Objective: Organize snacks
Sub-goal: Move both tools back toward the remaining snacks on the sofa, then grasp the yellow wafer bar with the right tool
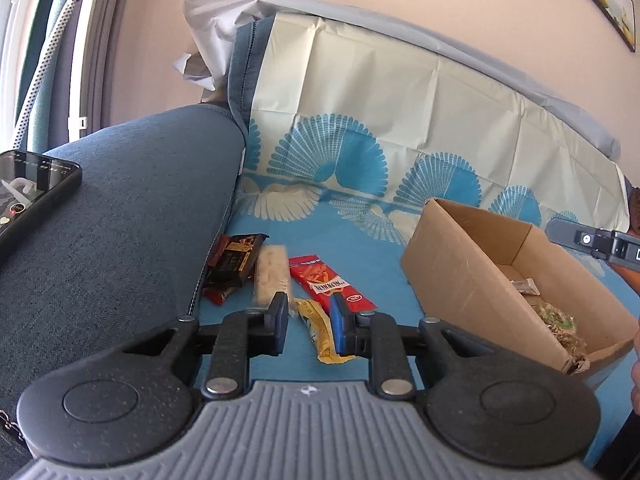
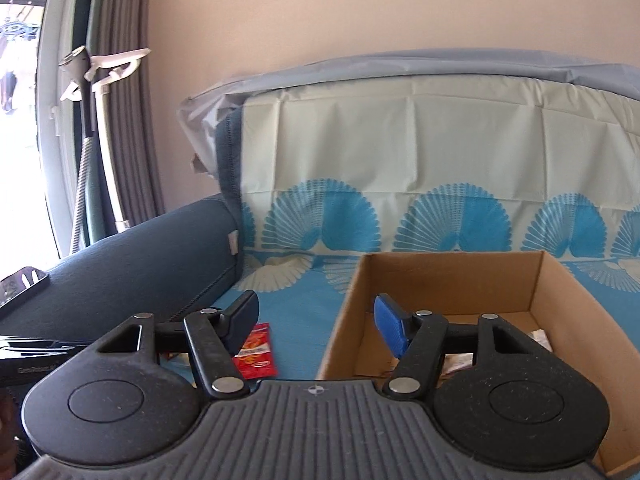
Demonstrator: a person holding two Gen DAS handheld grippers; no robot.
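- Seat covering, a blue sheet point(image 1: 360, 248) printed with fans, is what carries everything; it is spread over a sofa between a denim armrest point(image 1: 132, 216) at its left edge and the backrest behind.
- Cardboard box point(image 1: 472, 280) is set on the right part of the sheet, open at the top. Several wrapped snacks point(image 1: 554, 318) are already seen lying on its floor, so part of the sorting is judged done.
- Four packets are left loose on the sheet near the armrest edge: a dark chocolate wrapper point(image 1: 234, 270) touching the armrest seam, a pale bar point(image 1: 272, 280) just beside it, a red packet point(image 1: 328, 284) next along, and a yellow wrapper point(image 1: 320, 332) nearest the camera.
- Left gripper point(image 1: 310, 326) is held low over the yellow wrapper with its jaws narrowed; the wrapper lies between the pads, but whether it is actually pinched cannot be told, since a gap is visible on the left side.
- Right gripper point(image 2: 316, 326) is held with jaws moderately wide and nothing between them, straddling the near left wall of the box.
- Remaining work is judged to be the four loose packets, the yellow one apparently first.
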